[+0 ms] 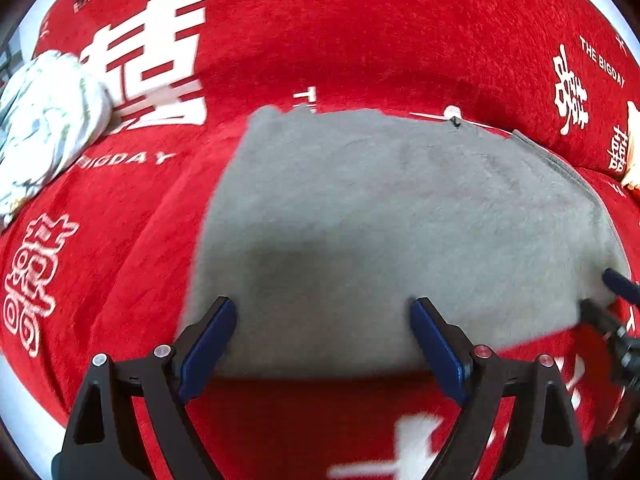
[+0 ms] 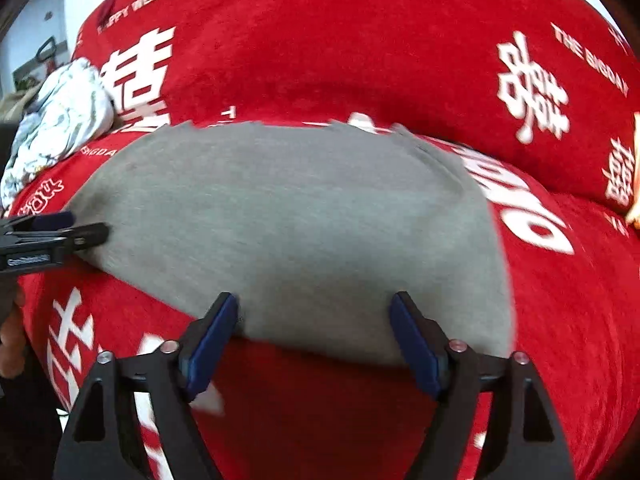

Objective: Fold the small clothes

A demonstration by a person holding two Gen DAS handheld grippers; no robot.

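A grey folded garment (image 1: 380,216) lies flat on the red sofa cover (image 1: 320,40); it also shows in the right wrist view (image 2: 288,220). My left gripper (image 1: 322,320) is open, its blue-padded fingers spread over the garment's near edge. My right gripper (image 2: 314,316) is open too, over the near edge further right. Each gripper shows in the other's view: the right one (image 1: 608,300) at the garment's right corner, the left one (image 2: 88,228) at its left corner.
A crumpled white patterned garment (image 1: 44,120) lies at the left of the sofa; it also shows in the right wrist view (image 2: 60,120). The red cover (image 2: 360,40) with white characters rises into a backrest behind. A pale object (image 1: 632,160) sits at the far right.
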